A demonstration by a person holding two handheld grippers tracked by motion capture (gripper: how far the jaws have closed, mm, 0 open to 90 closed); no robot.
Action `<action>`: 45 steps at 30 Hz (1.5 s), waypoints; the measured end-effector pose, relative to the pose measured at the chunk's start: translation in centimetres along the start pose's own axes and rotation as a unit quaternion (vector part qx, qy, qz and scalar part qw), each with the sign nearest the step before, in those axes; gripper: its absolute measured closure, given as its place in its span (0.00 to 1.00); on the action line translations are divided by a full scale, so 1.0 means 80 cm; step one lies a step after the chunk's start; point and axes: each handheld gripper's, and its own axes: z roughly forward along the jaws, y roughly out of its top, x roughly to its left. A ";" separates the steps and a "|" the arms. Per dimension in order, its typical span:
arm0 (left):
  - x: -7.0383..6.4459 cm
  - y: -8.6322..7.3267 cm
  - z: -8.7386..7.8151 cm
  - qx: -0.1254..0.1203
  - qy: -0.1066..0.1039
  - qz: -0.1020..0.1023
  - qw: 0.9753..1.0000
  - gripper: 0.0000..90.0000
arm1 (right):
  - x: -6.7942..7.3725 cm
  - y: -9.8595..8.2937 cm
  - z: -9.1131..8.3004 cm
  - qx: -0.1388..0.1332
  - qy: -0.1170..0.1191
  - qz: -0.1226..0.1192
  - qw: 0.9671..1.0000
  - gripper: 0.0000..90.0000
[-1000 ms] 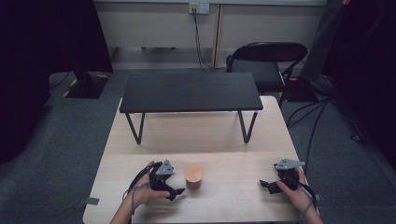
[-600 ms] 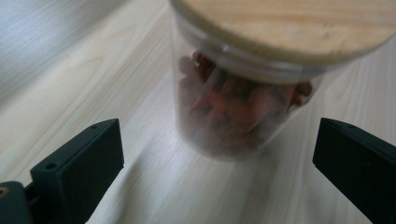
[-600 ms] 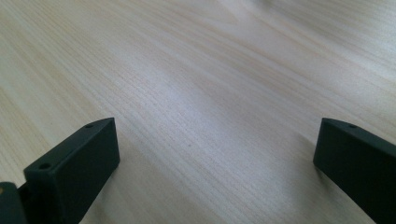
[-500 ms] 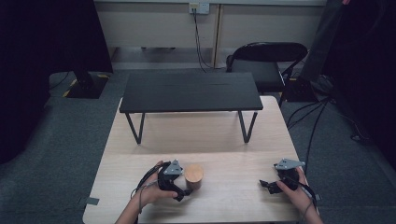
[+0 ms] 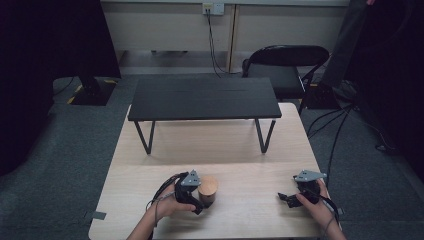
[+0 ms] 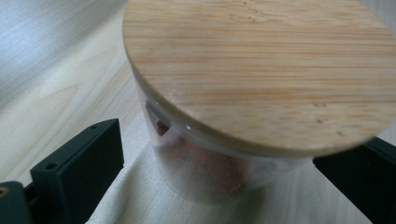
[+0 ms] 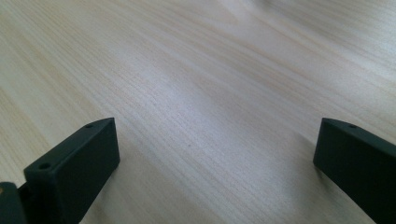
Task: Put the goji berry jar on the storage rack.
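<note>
Left gripper [image 5: 199, 199] has slid right since 1 s ago; its 2 jaws now sit spread either side of jar [image 5: 208, 190], near table [image 5: 250, 150] front edge. Right gripper [image 5: 287, 198] unmoved, jaws wide apart over bare wood, well apart from jar.

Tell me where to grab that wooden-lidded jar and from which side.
Grip the jar on its clear round wall below the bamboo lid, coming level from its left, where the left gripper already has open jaws either side. The lid overhangs the wall and may simply lift off, so it is likely a poorer hold.
</note>
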 end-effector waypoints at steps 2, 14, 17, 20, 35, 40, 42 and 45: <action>-0.001 -0.001 0.002 -0.004 0.002 0.002 1.000 0.01 | 0.000 0.000 0.000 0.000 0.000 0.000 1.000 0.00; 0.005 -0.001 0.007 -0.003 -0.007 0.001 1.000 0.16 | 0.000 0.000 0.000 0.000 0.000 0.000 1.000 0.00; 0.007 -0.003 0.008 -0.007 -0.008 -0.002 1.000 0.19 | 0.000 0.000 0.000 0.000 0.000 0.000 1.000 0.00; 0.008 -0.003 0.009 -0.009 -0.011 0.001 1.000 0.22 | 0.000 0.000 0.000 0.000 0.000 0.000 1.000 0.00; 0.000 -0.004 0.002 -0.021 0.006 0.008 1.000 0.28 | 0.000 0.000 0.000 0.000 0.000 0.000 1.000 0.00; -0.004 -0.003 -0.003 -0.013 0.015 0.013 1.000 0.28 | 0.000 0.000 0.000 0.000 0.000 0.000 1.000 0.00; -0.005 -0.002 -0.004 -0.013 0.017 0.013 1.000 0.28 | 0.000 0.000 0.000 0.000 0.000 0.000 1.000 0.00; -0.007 -0.001 -0.011 -0.015 0.020 0.011 1.000 0.28 | 0.000 0.000 0.000 0.000 0.000 0.000 1.000 0.00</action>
